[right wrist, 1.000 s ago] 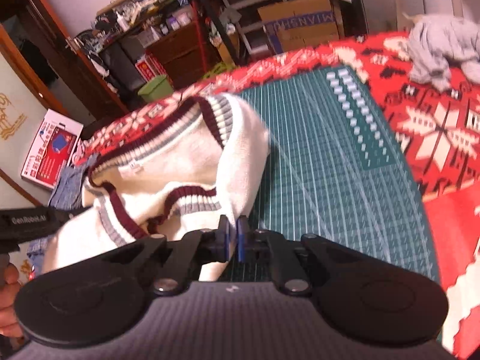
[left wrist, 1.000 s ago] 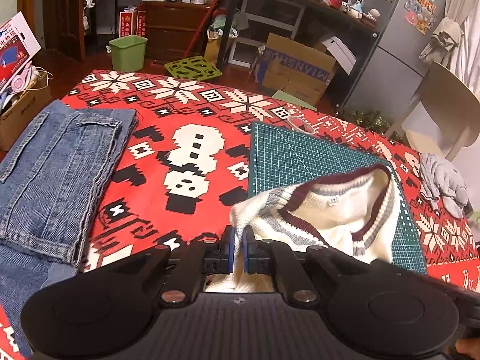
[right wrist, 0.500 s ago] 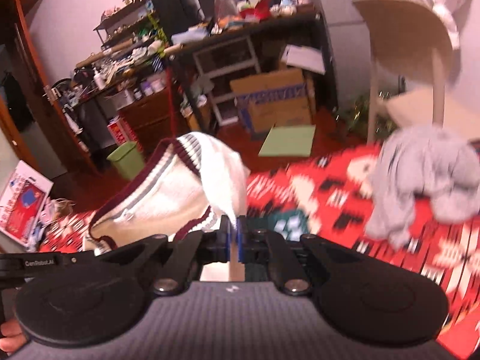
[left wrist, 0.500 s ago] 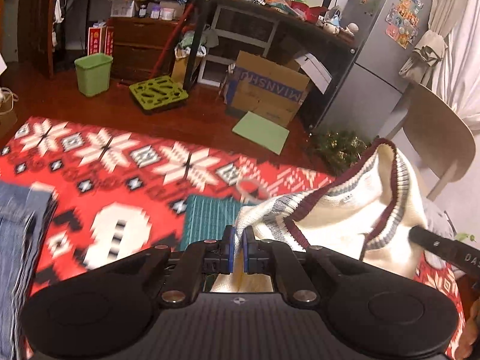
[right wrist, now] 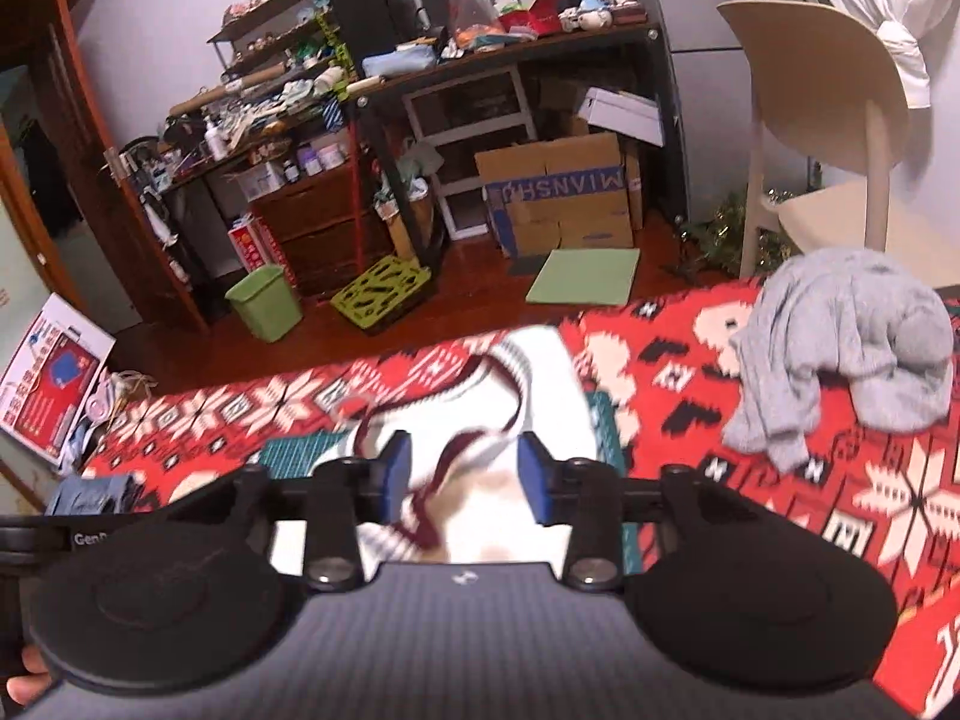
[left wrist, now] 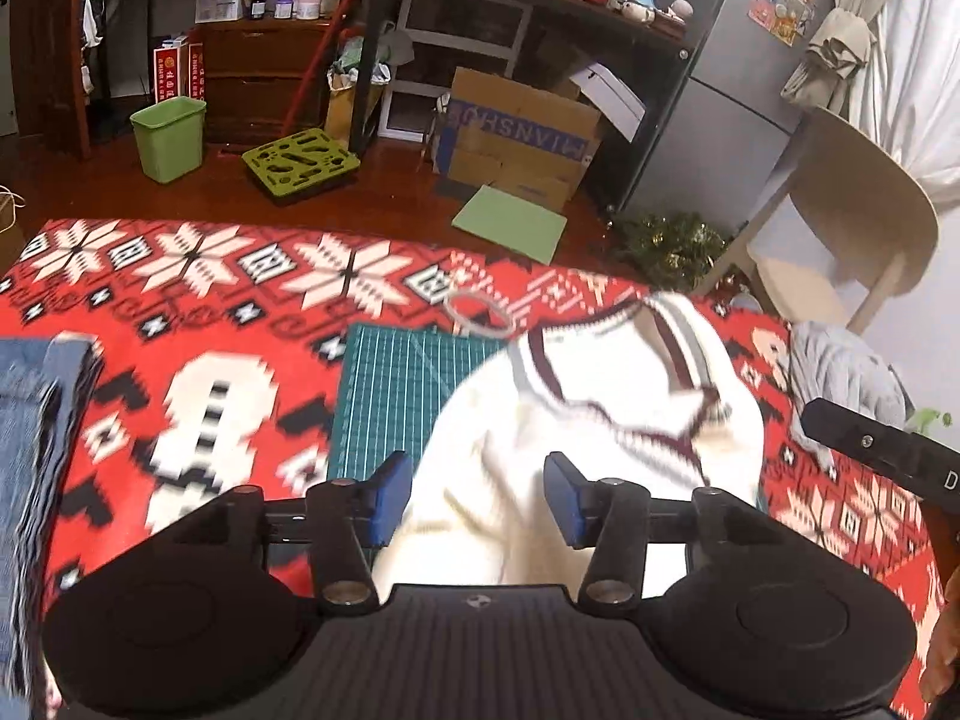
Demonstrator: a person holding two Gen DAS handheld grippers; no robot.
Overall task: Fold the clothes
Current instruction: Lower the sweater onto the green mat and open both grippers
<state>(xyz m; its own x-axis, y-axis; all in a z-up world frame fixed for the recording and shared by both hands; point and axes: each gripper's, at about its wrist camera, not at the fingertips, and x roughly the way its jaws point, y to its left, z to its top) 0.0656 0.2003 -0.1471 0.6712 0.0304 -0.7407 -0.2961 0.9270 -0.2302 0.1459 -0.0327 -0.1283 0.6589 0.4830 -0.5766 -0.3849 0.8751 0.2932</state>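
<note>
Fingers of the left gripper (left wrist: 478,495) stand apart and are opening, blue pads clear of the cloth; the cream sweater (left wrist: 600,420) shows in the gap between them but neither pad presses on it. The right gripper (right wrist: 465,480) is the same: its fingers are spreading, and the sweater's maroon-and-grey trimmed neckline (right wrist: 480,420) is blurred in the space between the pads, not clamped. The sweater lies loose, partly over the green cutting mat (left wrist: 396,384), which rests on the red patterned cloth (left wrist: 198,312) covering the surface. At the left edge of the left wrist view lie folded jeans (left wrist: 30,420). To the right of the sweater, apart from it, a crumpled grey garment (right wrist: 840,354) sits on the same red cloth. Beyond the far edge of the surface stand a beige chair (right wrist: 828,120), a cardboard box (left wrist: 516,138), a green bin (left wrist: 168,135) and cluttered shelves (right wrist: 288,138).
</note>
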